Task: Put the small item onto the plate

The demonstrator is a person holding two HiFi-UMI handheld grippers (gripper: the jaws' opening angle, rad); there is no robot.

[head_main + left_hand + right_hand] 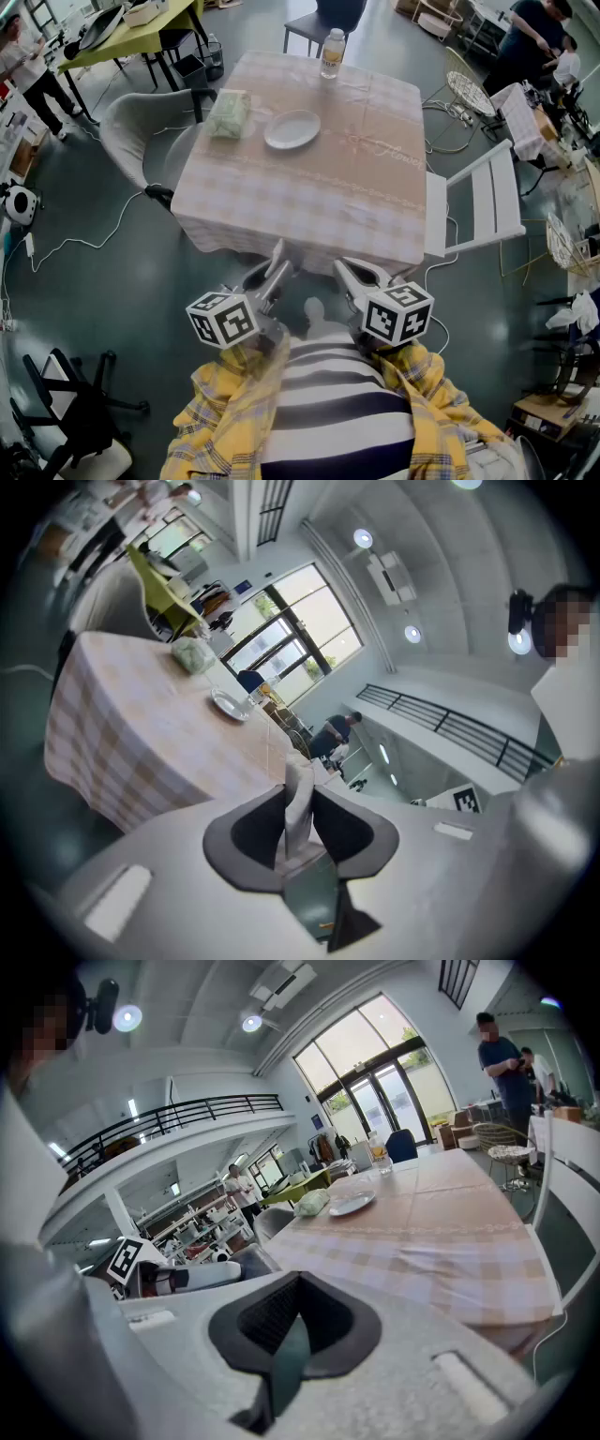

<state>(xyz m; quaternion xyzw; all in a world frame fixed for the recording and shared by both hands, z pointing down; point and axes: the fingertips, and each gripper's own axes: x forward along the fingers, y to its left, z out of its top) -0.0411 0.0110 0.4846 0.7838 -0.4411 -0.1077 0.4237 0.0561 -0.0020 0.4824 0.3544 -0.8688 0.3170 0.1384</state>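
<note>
Head view: left gripper [278, 256], clasping small item [298, 794], chest-close.

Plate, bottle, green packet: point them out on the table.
plate [292, 129], head view, middle of the dish.
bottle [332, 54], head view, its body.
green packet [228, 113], head view, top face.

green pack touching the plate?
Apart. The head view shows a strip of bare tablecloth between the green pack and the plate.
</note>
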